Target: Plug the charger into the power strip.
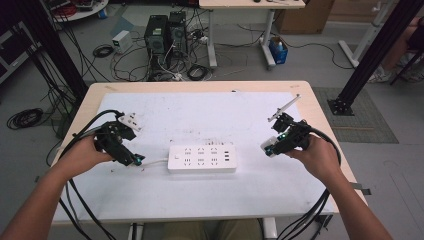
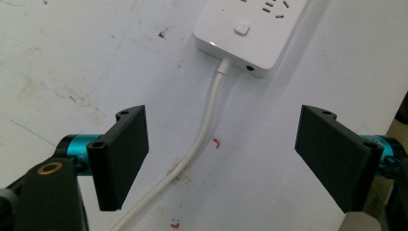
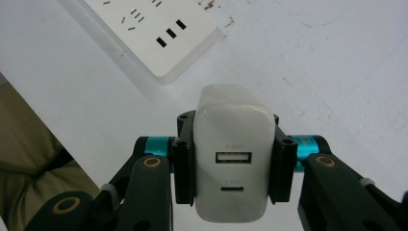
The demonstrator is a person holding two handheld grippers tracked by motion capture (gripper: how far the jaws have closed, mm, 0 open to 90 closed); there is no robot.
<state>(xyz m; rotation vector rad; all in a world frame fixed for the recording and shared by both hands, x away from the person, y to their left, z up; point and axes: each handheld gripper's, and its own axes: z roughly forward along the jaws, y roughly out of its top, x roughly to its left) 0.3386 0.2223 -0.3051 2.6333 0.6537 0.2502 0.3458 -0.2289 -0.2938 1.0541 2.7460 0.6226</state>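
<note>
Right claw (image 3: pixel 233 159) clamping white charger (image 3: pixel 234 149), power strip (image 3: pixel 154 33) just beyond

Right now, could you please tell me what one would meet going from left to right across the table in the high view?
Left hand → left gripper → power strip's cable → power strip → white charger held in the right gripper → right hand.
</note>
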